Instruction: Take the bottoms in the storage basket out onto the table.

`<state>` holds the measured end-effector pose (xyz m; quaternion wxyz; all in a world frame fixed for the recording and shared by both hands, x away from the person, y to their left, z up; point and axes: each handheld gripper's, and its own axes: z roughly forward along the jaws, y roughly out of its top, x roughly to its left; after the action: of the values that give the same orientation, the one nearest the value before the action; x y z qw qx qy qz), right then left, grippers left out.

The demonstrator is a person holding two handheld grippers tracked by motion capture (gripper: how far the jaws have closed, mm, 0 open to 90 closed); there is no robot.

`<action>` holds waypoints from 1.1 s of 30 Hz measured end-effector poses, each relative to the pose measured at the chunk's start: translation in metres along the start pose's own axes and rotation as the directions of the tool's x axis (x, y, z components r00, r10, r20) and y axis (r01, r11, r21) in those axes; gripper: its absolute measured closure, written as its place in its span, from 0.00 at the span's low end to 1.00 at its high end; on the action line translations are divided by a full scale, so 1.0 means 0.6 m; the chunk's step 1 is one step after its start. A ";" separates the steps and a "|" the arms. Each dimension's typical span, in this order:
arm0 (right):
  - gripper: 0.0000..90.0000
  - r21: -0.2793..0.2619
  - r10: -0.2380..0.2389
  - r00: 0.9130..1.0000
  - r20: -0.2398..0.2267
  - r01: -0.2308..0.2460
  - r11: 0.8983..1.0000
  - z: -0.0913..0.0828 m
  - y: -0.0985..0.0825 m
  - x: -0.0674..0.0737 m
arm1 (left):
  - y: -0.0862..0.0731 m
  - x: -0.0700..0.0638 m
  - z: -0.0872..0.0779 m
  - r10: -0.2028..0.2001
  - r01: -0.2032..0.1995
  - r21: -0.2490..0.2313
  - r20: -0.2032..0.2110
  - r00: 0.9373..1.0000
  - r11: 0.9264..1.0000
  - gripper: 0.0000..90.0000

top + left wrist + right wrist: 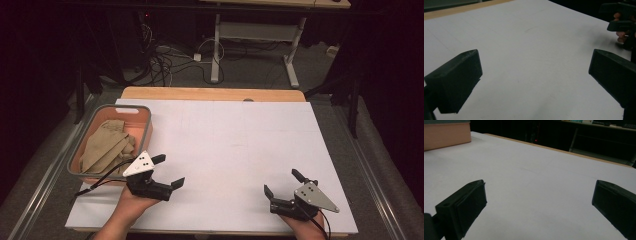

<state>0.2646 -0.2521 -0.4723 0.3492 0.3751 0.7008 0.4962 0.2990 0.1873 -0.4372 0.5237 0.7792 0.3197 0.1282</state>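
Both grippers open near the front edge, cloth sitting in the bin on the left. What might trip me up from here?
The bin overhangs the table's left edge; tugging the cloth could tip or drag it. The left gripper's cable lies across the bin's near rim and could snag as that hand lifts.

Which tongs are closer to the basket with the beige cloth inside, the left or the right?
Left. The left tongs sit open right beside the basket, at its near corner. The right tongs are open too, far across the white table on the other side.
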 end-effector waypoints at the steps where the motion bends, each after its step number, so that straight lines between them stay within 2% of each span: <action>1: 0.00 -0.002 -0.001 1.000 0.000 0.001 1.000 -0.001 0.000 -0.001 | 0.001 0.001 -0.005 0.002 -0.002 -0.002 -0.007 1.000 1.000 0.00; 7: 0.00 0.000 0.004 1.000 0.008 -0.004 1.000 -0.001 0.001 -0.003 | 0.007 0.020 -0.035 -0.016 0.015 -0.021 -0.028 0.999 1.000 0.00; 10: 0.00 0.002 -0.001 1.000 0.005 0.001 1.000 -0.001 0.000 -0.001 | 0.009 0.031 -0.052 -0.011 0.008 -0.032 -0.067 0.998 0.999 0.00; 13: 0.00 0.003 0.000 1.000 0.004 0.000 1.000 0.000 0.000 -0.001 | 0.006 0.049 -0.068 -0.043 0.039 -0.051 -0.074 0.996 0.998 0.00; 24: 0.00 0.007 0.014 1.000 0.013 -0.014 1.000 -0.002 -0.002 -0.008 | -0.009 0.097 -0.106 -0.096 0.086 -0.071 -0.144 0.985 0.994 0.00; 33: 0.00 0.006 0.014 1.000 0.011 -0.014 1.000 -0.002 -0.002 -0.007 | -0.013 0.122 -0.138 -0.104 0.089 -0.085 -0.189 0.976 0.992 0.00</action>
<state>0.2651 -0.2565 -0.4727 0.3483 0.3840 0.6977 0.4944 0.3075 0.2962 -0.4196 0.5251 0.7260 0.4014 0.1896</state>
